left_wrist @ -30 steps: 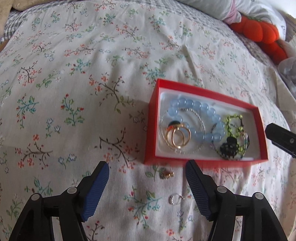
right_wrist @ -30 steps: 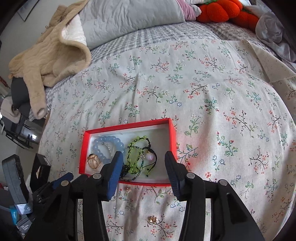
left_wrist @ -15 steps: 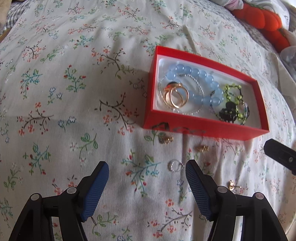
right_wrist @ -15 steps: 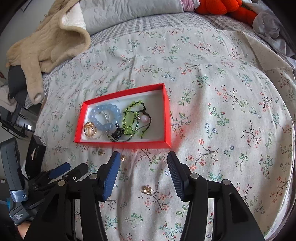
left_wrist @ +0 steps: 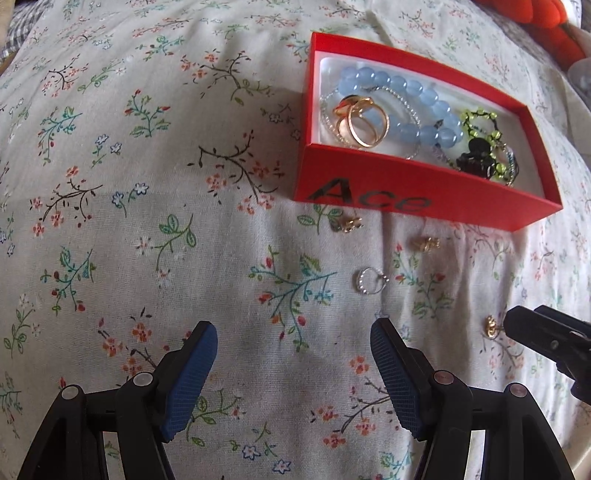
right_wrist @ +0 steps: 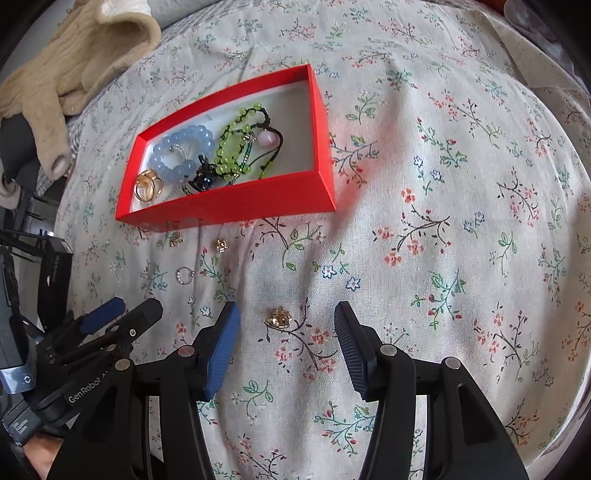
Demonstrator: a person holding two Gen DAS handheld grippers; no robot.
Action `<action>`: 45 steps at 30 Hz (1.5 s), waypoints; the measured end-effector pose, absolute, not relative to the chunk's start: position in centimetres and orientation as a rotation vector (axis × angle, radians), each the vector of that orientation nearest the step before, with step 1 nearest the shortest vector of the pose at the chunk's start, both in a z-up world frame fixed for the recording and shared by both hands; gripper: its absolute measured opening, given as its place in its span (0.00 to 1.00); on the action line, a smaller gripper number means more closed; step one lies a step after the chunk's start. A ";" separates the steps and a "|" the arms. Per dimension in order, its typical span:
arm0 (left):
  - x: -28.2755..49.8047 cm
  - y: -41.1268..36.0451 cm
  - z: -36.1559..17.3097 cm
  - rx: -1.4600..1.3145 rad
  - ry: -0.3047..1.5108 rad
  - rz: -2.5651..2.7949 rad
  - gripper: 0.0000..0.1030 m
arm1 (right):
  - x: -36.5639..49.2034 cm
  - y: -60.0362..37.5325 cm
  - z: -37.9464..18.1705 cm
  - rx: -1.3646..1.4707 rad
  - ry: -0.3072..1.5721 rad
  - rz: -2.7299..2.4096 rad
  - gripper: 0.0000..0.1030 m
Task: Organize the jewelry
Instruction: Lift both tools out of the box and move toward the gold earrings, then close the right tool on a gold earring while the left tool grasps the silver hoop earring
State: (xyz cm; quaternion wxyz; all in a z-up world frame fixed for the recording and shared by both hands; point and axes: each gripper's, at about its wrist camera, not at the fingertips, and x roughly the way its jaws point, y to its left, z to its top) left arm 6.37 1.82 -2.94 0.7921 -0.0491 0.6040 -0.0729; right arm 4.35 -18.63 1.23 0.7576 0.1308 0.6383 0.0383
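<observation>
A red box (left_wrist: 417, 199) (right_wrist: 236, 206) on the floral bedspread holds a blue bead bracelet (left_wrist: 402, 107), gold rings (left_wrist: 362, 123), a green beaded cord (right_wrist: 236, 147) and a black clip (left_wrist: 476, 162). Loose pieces lie in front of it: two gold earrings (left_wrist: 349, 223) (left_wrist: 426, 243), a silver ring (left_wrist: 369, 285) (right_wrist: 184, 275) and a gold earring (right_wrist: 279, 318) (left_wrist: 490, 326). My left gripper (left_wrist: 291, 365) is open and empty, below and left of the silver ring. My right gripper (right_wrist: 286, 345) is open, its fingers either side of the gold earring.
A beige knitted garment (right_wrist: 62, 74) lies at the bed's far left edge. An orange plush toy (left_wrist: 554, 29) sits beyond the box. The left gripper body (right_wrist: 92, 343) is close to the right gripper's left finger.
Both grippers have pulled back from the box and lowered toward the bedspread. The loose earrings and silver ring have come into fuller view. The gold earring now lies between the right fingers.
</observation>
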 end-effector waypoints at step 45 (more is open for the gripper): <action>8.7 -1.5 -4.5 -0.200 1.309 -0.246 0.28 | 5.4 -21.2 -0.4 0.313 1.394 0.079 0.16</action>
